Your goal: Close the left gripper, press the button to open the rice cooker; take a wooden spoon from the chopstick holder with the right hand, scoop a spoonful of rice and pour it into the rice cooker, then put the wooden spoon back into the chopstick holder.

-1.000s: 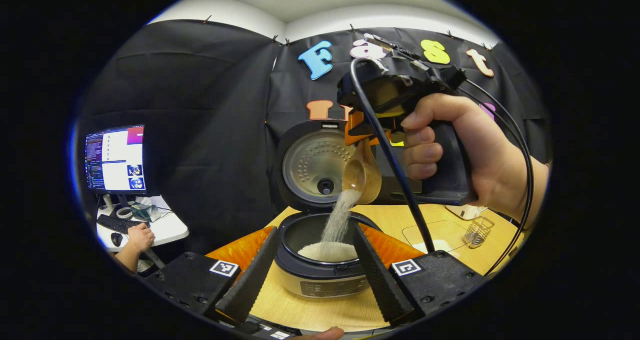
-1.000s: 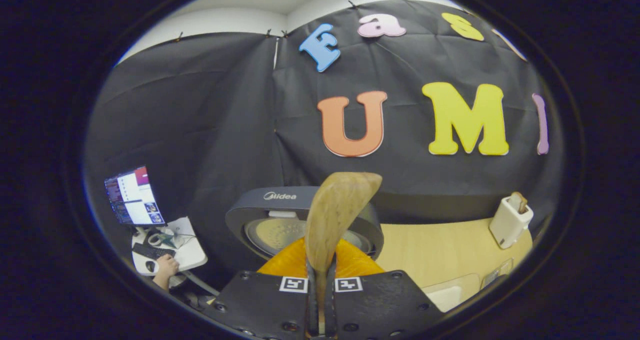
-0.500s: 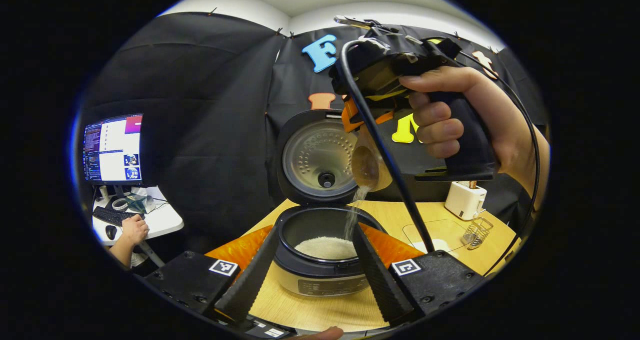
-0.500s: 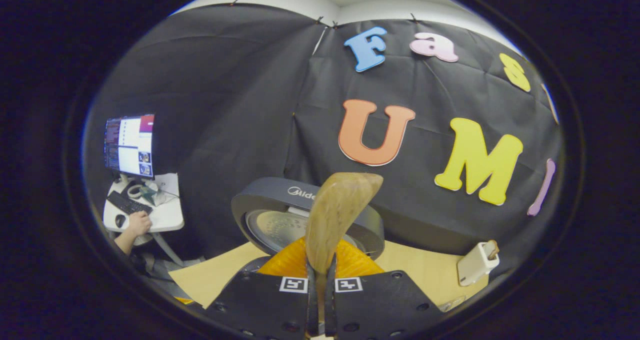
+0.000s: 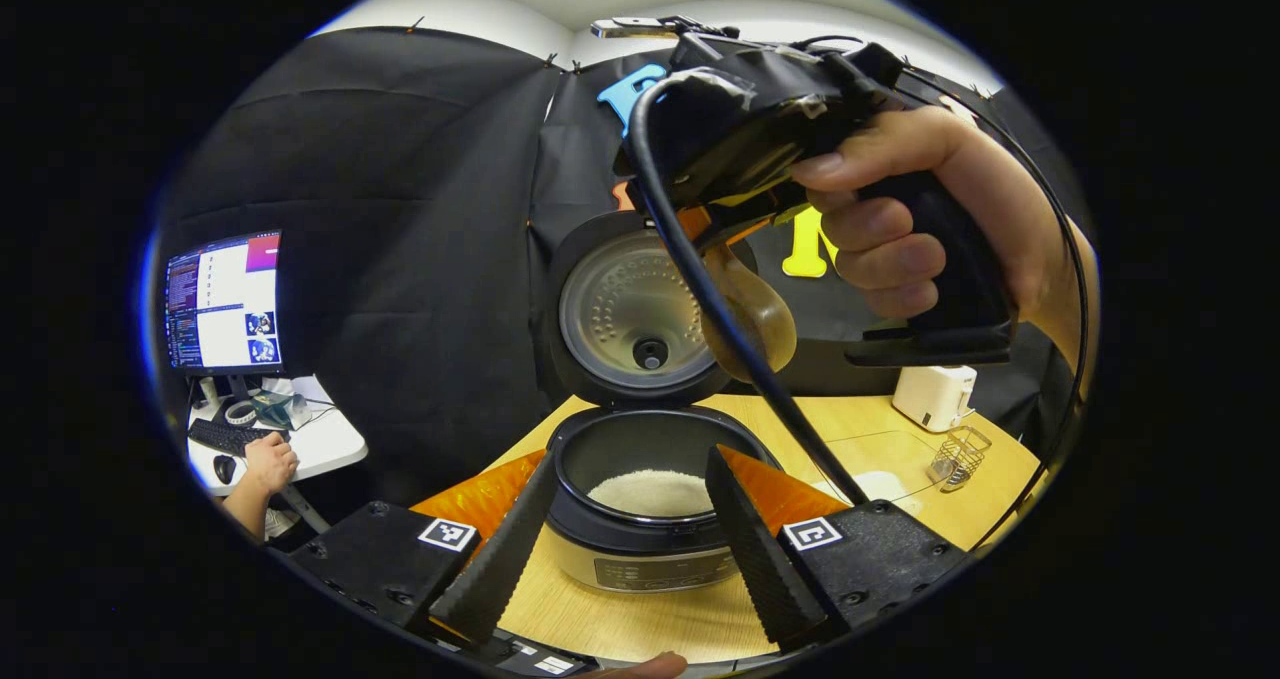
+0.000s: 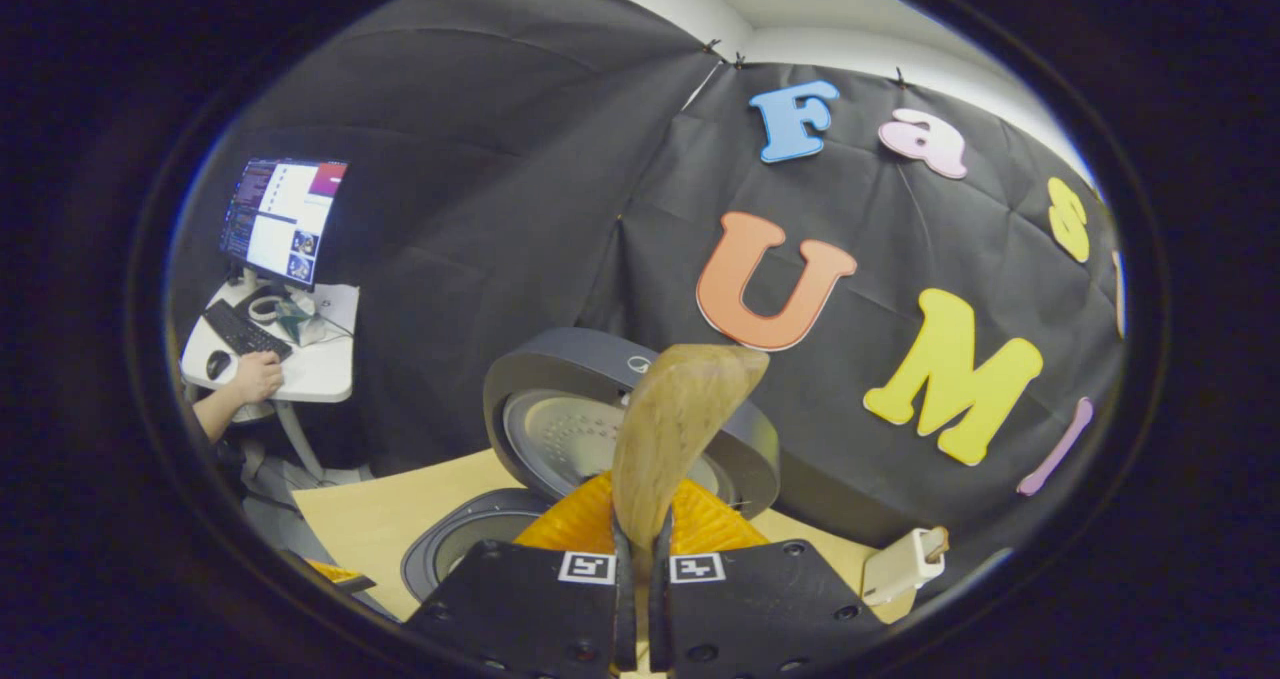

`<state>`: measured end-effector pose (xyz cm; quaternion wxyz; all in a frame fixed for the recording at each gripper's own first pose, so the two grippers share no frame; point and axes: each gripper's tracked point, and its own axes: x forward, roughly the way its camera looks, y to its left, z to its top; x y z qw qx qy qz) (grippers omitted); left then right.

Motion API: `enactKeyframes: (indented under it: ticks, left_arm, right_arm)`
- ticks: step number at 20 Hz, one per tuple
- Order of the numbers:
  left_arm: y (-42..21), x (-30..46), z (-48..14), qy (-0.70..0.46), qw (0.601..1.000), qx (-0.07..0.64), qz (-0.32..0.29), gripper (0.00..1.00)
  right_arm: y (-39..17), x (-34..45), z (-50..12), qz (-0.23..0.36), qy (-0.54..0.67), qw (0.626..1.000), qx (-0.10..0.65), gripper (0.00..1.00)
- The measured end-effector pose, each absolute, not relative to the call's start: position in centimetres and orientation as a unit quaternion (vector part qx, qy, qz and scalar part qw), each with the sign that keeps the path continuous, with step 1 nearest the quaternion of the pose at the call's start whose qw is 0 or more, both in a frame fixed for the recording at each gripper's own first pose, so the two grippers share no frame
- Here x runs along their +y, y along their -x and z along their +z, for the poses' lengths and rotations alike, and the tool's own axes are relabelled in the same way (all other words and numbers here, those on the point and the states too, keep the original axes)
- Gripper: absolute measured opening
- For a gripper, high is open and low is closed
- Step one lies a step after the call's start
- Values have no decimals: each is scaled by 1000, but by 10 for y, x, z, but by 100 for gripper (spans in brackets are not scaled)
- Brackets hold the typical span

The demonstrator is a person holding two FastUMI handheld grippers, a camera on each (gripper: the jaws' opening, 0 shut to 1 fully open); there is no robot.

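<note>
One round rice cooker (image 5: 640, 544) stands lid-up on the pale wooden table (image 5: 620, 629), white rice (image 5: 652, 491) heaped inside. One smooth wooden spoon (image 6: 668, 429), pinched in the right gripper (image 6: 640, 569), hangs above it. The left gripper (image 5: 625, 504) is spread wide, empty. One white chopstick holder (image 5: 934, 396) and one wire basket (image 5: 957, 456) stand well apart.

The raised lid (image 5: 635, 309) walls the open rice cooker (image 5: 640, 519) behind; above is free.

Black gripper (image 5: 625, 544) bodies with screws, square black-and-white tags, a looping black cable (image 5: 720, 309); perhaps orange trim.
</note>
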<state>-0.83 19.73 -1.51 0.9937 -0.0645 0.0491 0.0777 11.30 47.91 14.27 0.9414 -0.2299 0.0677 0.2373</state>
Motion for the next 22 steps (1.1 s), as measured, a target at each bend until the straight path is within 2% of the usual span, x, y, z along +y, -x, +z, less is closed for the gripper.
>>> enactKeyframes:
  ticks: [3, 8, 22]
  left_arm:
    - [7, 193, -13, 64, 994, 46, 78, 96]
    - [6, 189, -6, 62, 994, 36, 84, 95]
    - [-7, 120, 8, 64, 996, 18, 56, 95]
  right_arm:
    - [-108, 471, 147, 232, 235, 942, 59, 5]
    - [-102, 433, 153, 246, 175, 951, 74, 5]
    - [-121, 239, 162, 140, 126, 979, 72, 4]
